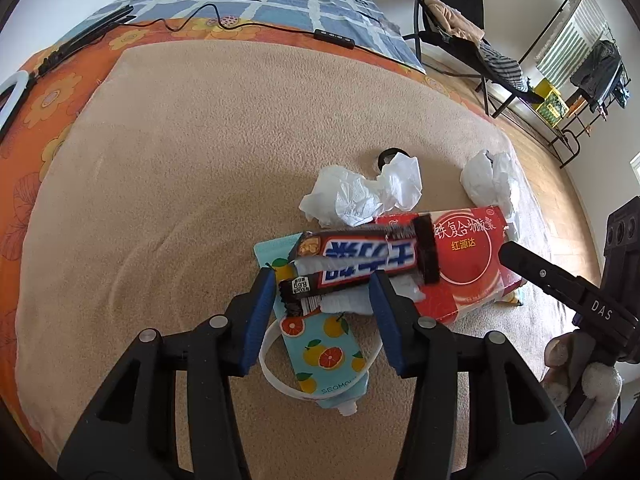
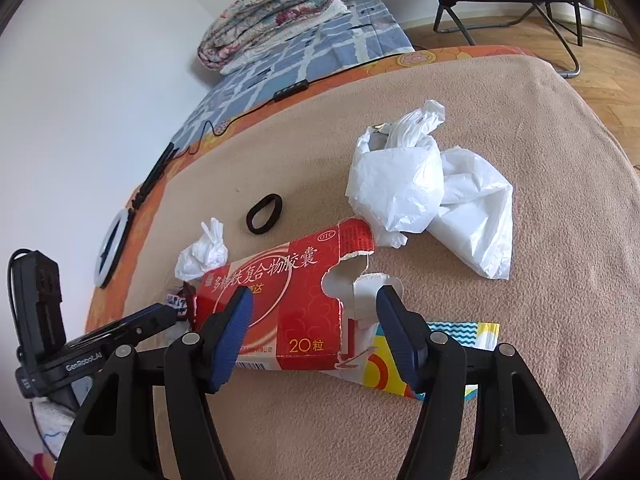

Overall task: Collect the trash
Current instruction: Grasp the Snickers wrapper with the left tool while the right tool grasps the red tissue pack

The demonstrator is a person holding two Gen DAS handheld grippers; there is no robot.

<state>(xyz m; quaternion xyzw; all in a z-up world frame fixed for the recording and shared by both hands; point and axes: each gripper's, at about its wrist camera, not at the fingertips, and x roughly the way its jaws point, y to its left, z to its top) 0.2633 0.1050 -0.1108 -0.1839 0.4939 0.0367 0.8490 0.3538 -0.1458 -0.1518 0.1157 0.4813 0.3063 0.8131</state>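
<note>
Jaws of the left gripper point(image 1: 323, 280) stand spread, one blue pad on each side of the near end of a candy bar wrapper point(image 1: 362, 258), not closed on it. That wrapper lies across a crumpled white tissue point(image 1: 348, 300) and the end of a torn red medicine box point(image 1: 460, 264), with a fruit-printed pouch point(image 1: 320, 344) underneath and nearer the camera.

Jaws of the right gripper point(image 2: 314, 304) are spread too, straddling the red medicine box point(image 2: 288, 304), whose torn flap sits between the pads; whether either pad touches the cardboard I cannot tell. Under the box's near corner lies a colourful flat packet point(image 2: 452, 354).

Everything rests on a tan blanket point(image 2: 520, 320) spread over the bed. Beyond the box are a crumpled white plastic bag point(image 2: 432, 196), a small wad of white paper point(image 2: 202, 256) and a black hair tie point(image 2: 264, 208). A folded quilt point(image 2: 268, 12) sits at the far end of the bed.
</note>
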